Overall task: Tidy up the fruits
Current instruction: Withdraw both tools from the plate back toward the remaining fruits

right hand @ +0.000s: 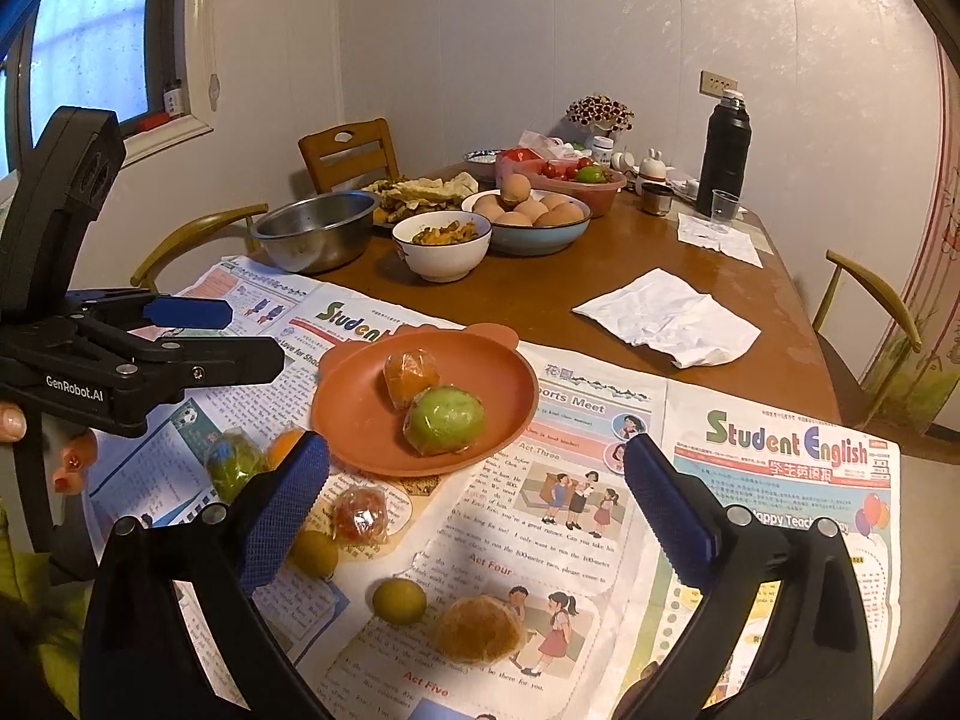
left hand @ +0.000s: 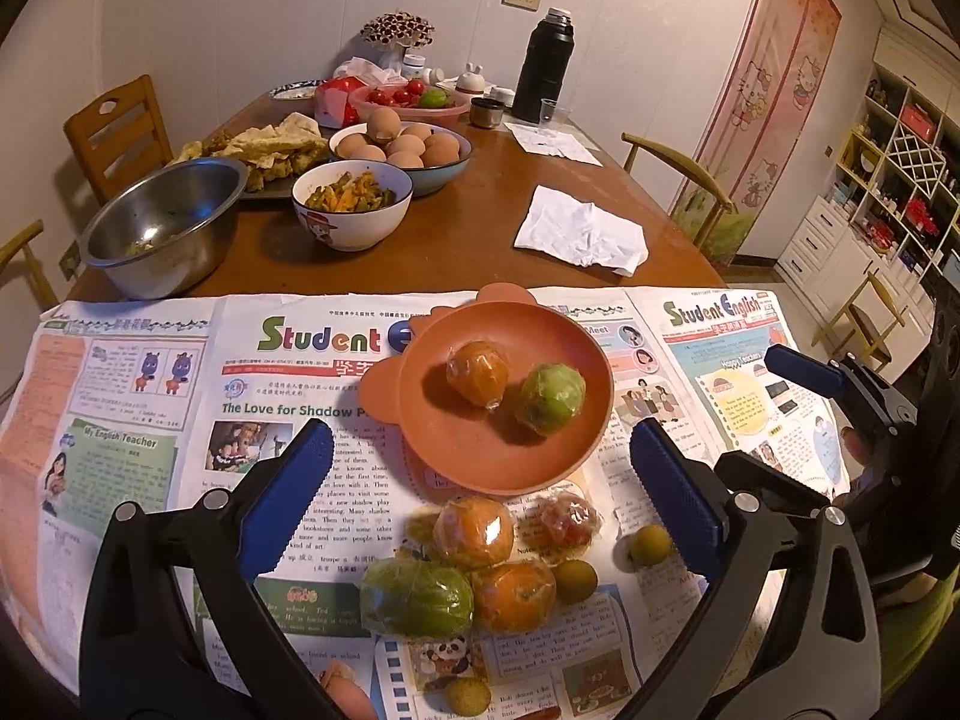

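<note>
Fruits, most wrapped in clear film, split between an orange plate (left hand: 480, 456) and the newspaper (left hand: 150, 420) spread over the near end of the counter (left hand: 480, 228). On the plate, side by side and touching: a wrapped orange (left hand: 478, 373) and a wrapped green fruit (left hand: 552, 398). Just in front of the plate, on the newspaper, a tight cluster: a second wrapped orange (left hand: 474, 531), a third wrapped orange (left hand: 513, 595), a large wrapped green fruit (left hand: 417, 597), a wrapped red fruit (left hand: 569, 519), plus small yellow-green round fruits (left hand: 650, 545) scattered beside and in front of them. In the right wrist view, a brown rough-skinned fruit (right hand: 478, 629) lying apart on the newspaper, next to one small yellow-green fruit.

Left claw (left hand: 480, 504) spread wide, blue pads either side of the cluster, gripping nothing. Right claw (right hand: 474, 504) likewise spread wide and gripping nothing, seen above the newspaper near the plate.

Farther back on the counter: a steel bowl (left hand: 162, 228), a white bowl of cooked vegetables (left hand: 351, 210), a bowl of eggs (left hand: 402, 153), a crumpled white napkin (left hand: 582, 234), a black thermos (left hand: 543, 66).
</note>
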`<state>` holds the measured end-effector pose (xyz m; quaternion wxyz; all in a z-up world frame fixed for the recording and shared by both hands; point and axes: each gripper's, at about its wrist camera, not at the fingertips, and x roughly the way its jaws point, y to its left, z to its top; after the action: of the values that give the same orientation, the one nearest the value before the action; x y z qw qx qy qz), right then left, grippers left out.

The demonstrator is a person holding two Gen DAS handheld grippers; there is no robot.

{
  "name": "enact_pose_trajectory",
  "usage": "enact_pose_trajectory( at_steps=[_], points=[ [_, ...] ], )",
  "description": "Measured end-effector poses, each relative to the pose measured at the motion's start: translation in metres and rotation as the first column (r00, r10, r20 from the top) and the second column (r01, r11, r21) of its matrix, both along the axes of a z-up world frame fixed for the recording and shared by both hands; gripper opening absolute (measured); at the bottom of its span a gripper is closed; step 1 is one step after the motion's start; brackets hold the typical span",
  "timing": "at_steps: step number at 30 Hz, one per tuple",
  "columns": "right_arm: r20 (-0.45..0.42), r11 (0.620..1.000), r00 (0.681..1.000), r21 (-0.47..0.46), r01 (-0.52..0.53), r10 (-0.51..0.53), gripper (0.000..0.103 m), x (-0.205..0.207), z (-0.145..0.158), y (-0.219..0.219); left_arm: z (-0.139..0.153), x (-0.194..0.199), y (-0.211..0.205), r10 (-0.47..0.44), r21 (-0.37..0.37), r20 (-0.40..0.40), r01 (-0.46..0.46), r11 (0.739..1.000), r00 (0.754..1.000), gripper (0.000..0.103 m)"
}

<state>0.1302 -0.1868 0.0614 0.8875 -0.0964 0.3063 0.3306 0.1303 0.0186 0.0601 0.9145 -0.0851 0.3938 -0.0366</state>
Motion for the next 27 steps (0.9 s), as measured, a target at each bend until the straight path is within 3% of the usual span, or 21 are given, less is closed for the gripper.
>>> enact_pose_trajectory(
  at_steps=[12, 27],
  points=[
    [0.003, 1.000, 1.000, 0.004, 0.019, -0.019, 0.098, -0.011, -0.001, -0.015, 0.004, -0.019, 0.002, 0.017, 0.004, 0.020, -0.017, 1.000, 1.000, 0.093],
    [-0.026, 0.999, 0.999, 0.009, 0.040, -0.039, 0.098, -0.019, -0.014, -0.032, -0.014, -0.042, 0.012, 0.059, 0.039, -0.010, -0.059, 0.998, 0.998, 0.093]
  ],
)
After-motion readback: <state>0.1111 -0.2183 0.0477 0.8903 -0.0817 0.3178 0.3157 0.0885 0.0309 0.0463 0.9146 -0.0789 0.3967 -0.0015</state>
